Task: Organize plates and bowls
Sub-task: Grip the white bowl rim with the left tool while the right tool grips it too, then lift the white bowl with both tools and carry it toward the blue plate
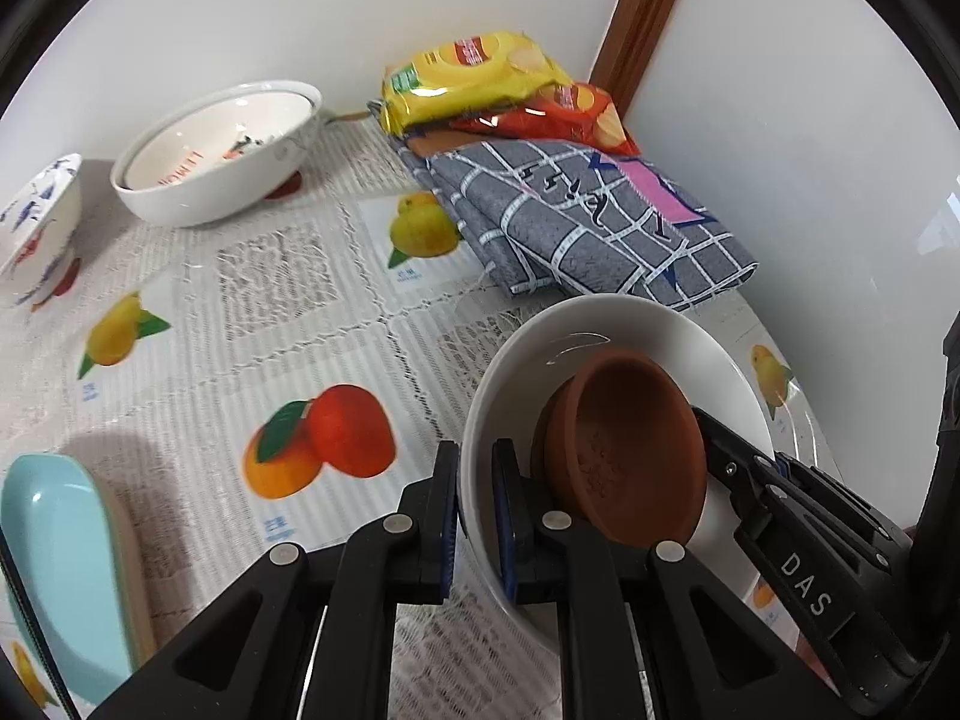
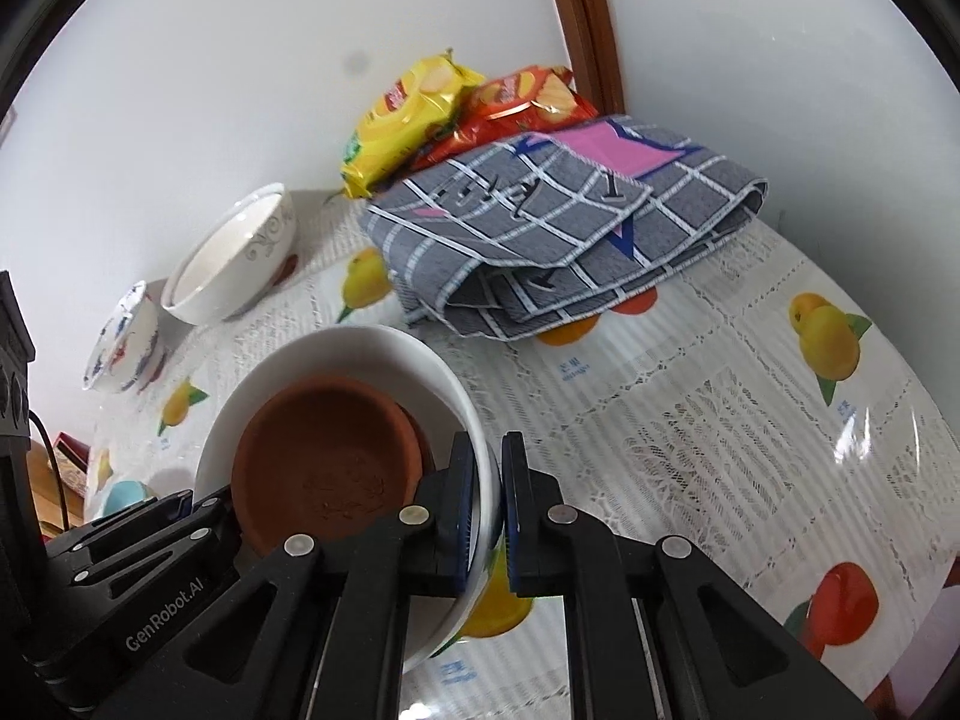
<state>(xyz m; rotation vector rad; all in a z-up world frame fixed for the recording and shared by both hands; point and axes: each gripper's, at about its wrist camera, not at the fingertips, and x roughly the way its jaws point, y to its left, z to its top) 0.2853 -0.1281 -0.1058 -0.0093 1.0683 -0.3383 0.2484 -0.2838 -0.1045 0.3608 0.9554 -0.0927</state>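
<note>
A white bowl holds two nested brown clay saucers. My left gripper is shut on the bowl's left rim, one finger inside and one outside. My right gripper is shut on the opposite rim the same way. Each gripper also shows in the other's view: the right gripper and the left gripper. The bowl tilts slightly and appears to hang just above the fruit-print tablecloth.
A large white bowl with lettering and a small blue-and-red patterned bowl stand by the back wall. A light blue dish lies front left. A folded grey checked cloth and snack bags fill the corner.
</note>
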